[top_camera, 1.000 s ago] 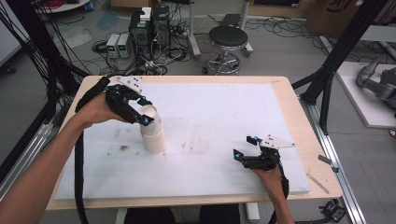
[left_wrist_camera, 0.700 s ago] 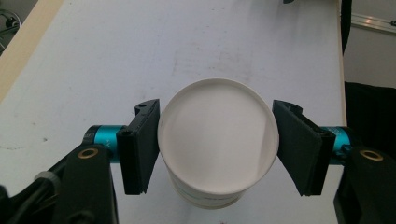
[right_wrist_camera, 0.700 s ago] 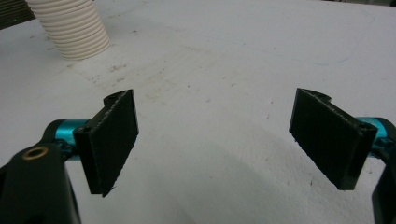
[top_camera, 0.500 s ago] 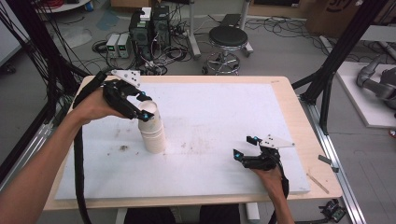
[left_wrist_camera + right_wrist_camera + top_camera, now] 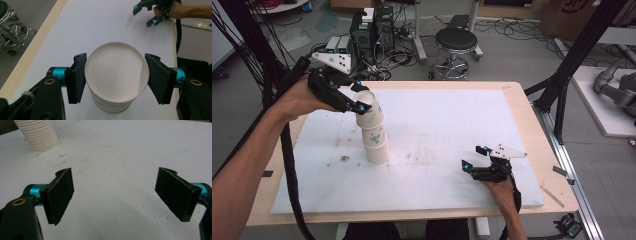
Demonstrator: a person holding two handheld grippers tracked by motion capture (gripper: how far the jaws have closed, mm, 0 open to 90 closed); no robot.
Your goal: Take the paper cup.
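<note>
High view overhead, facing forward-down on table (image 5: pixel 522 100); tool views close, low; all share white mat (image 5: pixel 452 125).

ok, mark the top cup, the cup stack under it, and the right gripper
top cup (image 5: pixel 116 66), left gripper view, inside its open mouth
cup stack (image 5: pixel 376 145), high view, side wall of the lower cups
right gripper (image 5: pixel 474 157), high view, midway between its fingertips

The white paper cup (image 5: pixel 116 75) held in the left tongs (image 5: pixel 116 77) looked smooth and matt inside. The tongs' black pads (image 5: pixel 61 195) appeared ribbed and dull, their teal metal collars (image 5: pixel 57 72) faintly glossy. The pale wooden table (image 5: pixel 532 120) carried a white matt sheet (image 5: pixel 452 120), speckled with dirt.
</note>
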